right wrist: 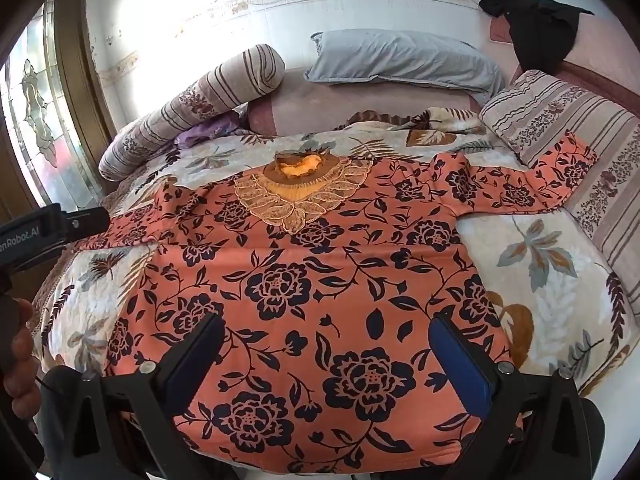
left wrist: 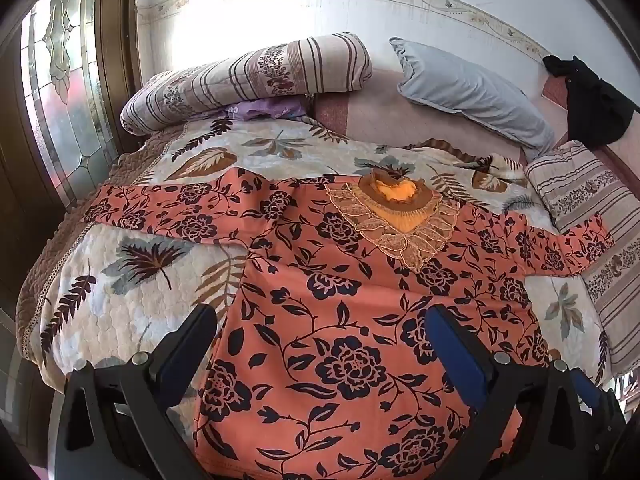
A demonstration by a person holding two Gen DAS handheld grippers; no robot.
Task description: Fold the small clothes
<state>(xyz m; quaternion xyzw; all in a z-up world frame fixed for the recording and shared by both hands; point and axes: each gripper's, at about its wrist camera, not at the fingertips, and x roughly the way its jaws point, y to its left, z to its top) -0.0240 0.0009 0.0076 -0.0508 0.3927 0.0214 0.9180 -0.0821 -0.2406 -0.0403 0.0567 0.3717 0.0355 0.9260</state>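
Note:
An orange top [left wrist: 340, 312] [right wrist: 320, 280] with a dark flower print lies flat on the bed, front up, both sleeves spread out sideways. Its collar [left wrist: 396, 200] [right wrist: 302, 178] has a gold lace trim and points to the far side. My left gripper [left wrist: 320, 344] hangs open above the top's lower left part, its fingers wide apart with nothing between them. My right gripper [right wrist: 328, 352] is open too, above the lower middle of the top. The left gripper's body [right wrist: 48, 232] and a hand [right wrist: 18, 356] show at the left edge of the right wrist view.
A leaf-print quilt [left wrist: 132, 280] [right wrist: 552, 280] covers the bed. A striped bolster [left wrist: 248, 76] [right wrist: 192, 104], a grey pillow [left wrist: 472, 92] [right wrist: 400, 60] and a striped cushion [left wrist: 592, 216] [right wrist: 580, 132] lie at the far side and right. A black garment [left wrist: 592, 104] [right wrist: 536, 28] hangs on the headboard. A glazed door [left wrist: 60, 92] stands left.

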